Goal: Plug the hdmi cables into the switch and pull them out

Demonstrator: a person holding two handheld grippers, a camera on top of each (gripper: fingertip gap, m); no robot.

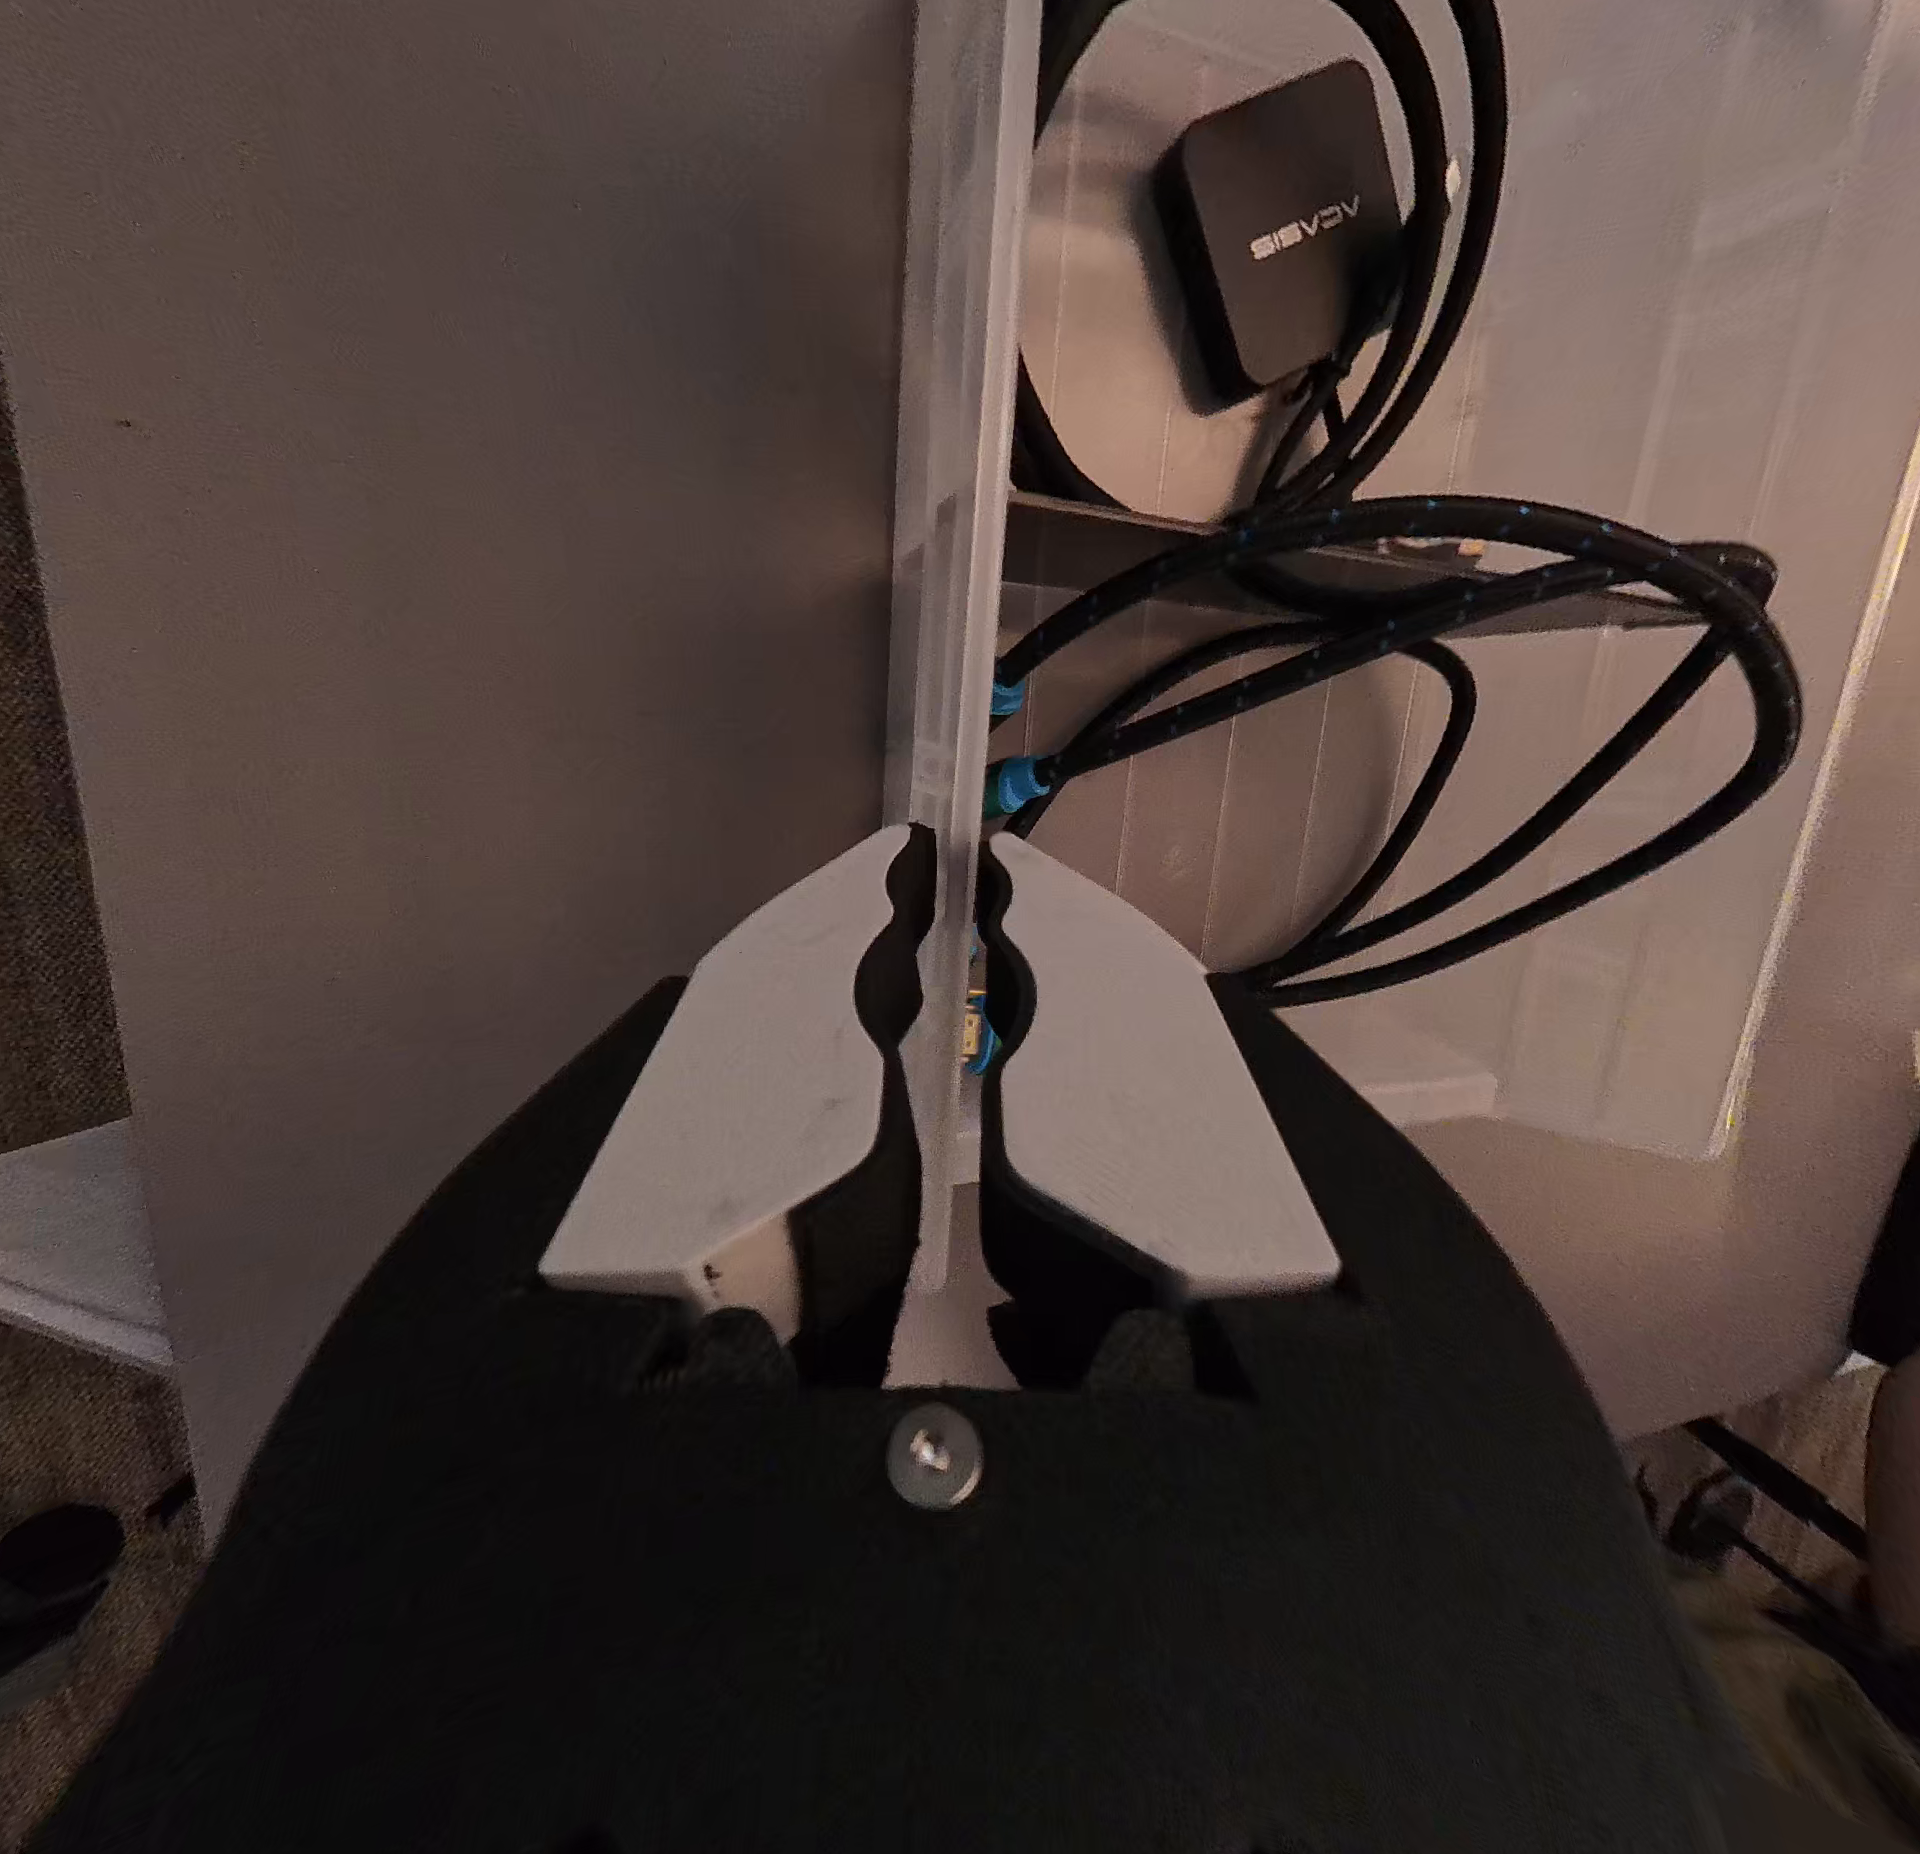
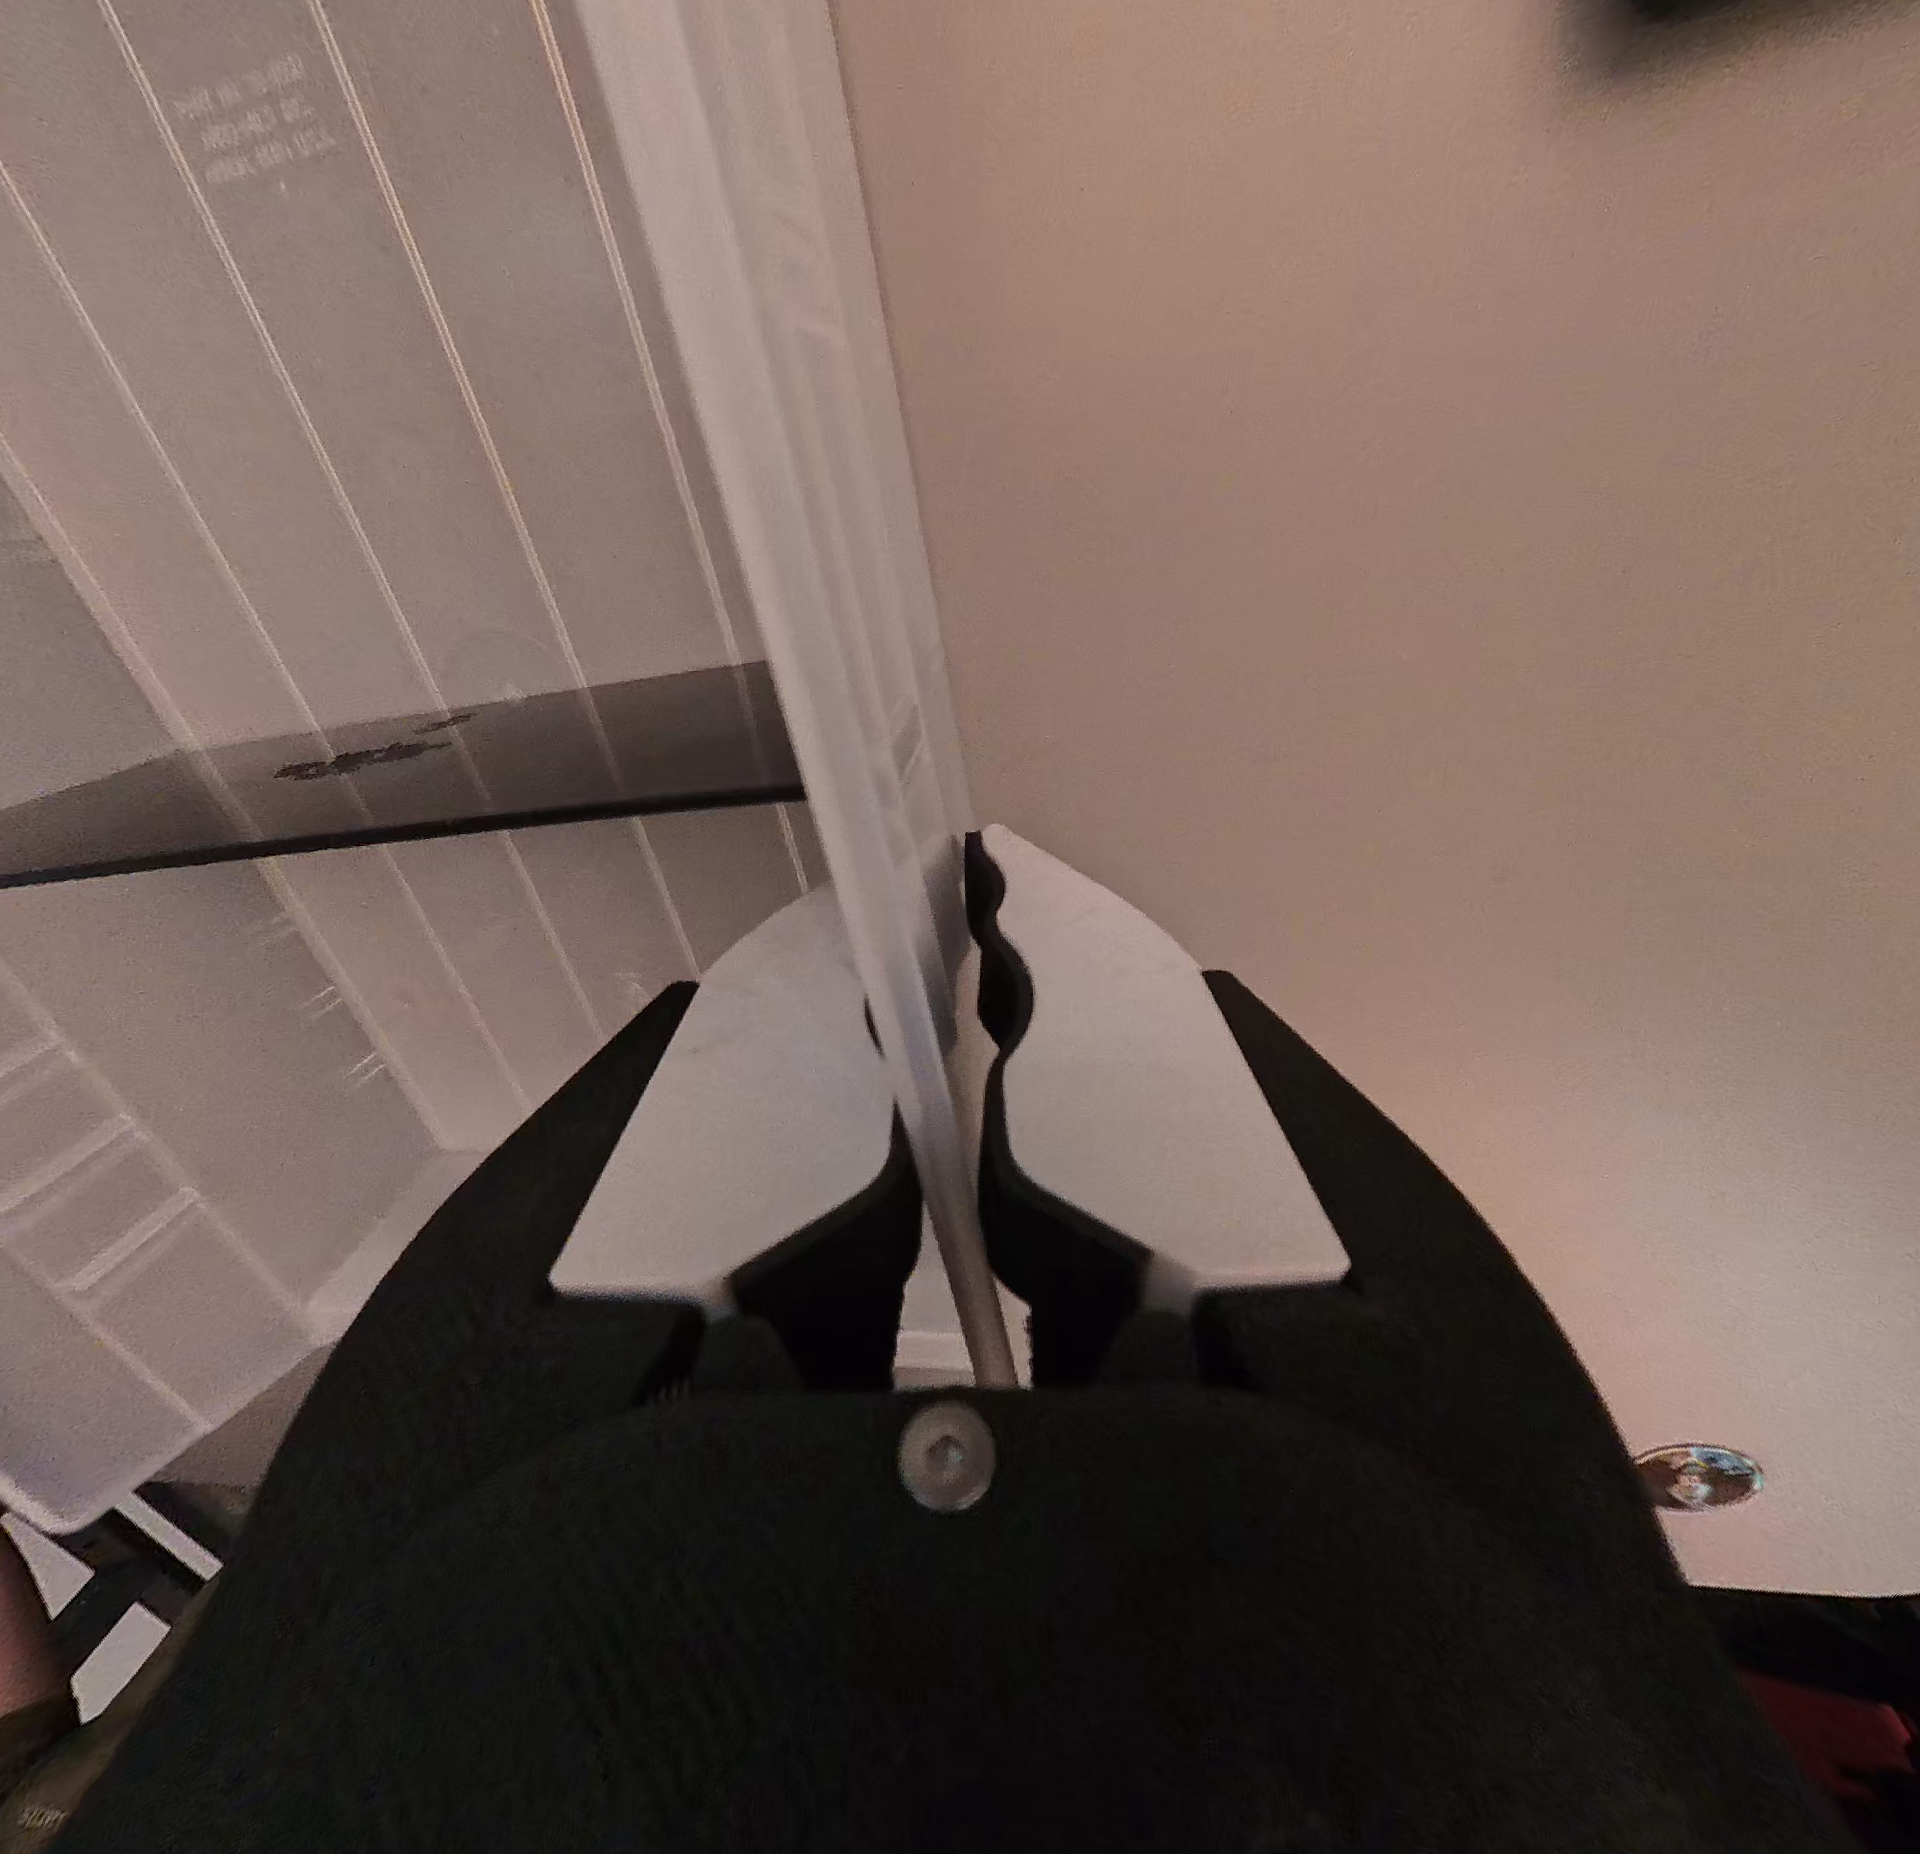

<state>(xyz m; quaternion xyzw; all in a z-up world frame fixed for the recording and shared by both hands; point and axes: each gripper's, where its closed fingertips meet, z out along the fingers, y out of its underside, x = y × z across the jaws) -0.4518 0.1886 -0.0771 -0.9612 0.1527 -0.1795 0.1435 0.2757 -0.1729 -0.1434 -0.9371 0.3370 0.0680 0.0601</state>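
A clear plastic bin stands on a white table. In the left wrist view its left wall (image 1: 961, 454) runs up the middle, and my left gripper (image 1: 951, 843) is shut on that wall's rim. Inside lie the black square switch (image 1: 1283, 235) and looped black braided HDMI cables (image 1: 1351, 682) with blue-collared plugs (image 1: 1013, 791) close to the wall. In the right wrist view my right gripper (image 2: 961, 848) is shut on the bin's right wall (image 2: 790, 454); its left finger shows through the plastic. No cable or switch shows in that view.
The white table (image 2: 1351, 557) spreads to the right of the bin, with a round metal fitting (image 2: 1699, 1477) near its front edge. A dark flat strip (image 2: 416, 765) shows through the ribbed bin floor. Carpet (image 1: 52, 765) lies beyond the table's left edge.
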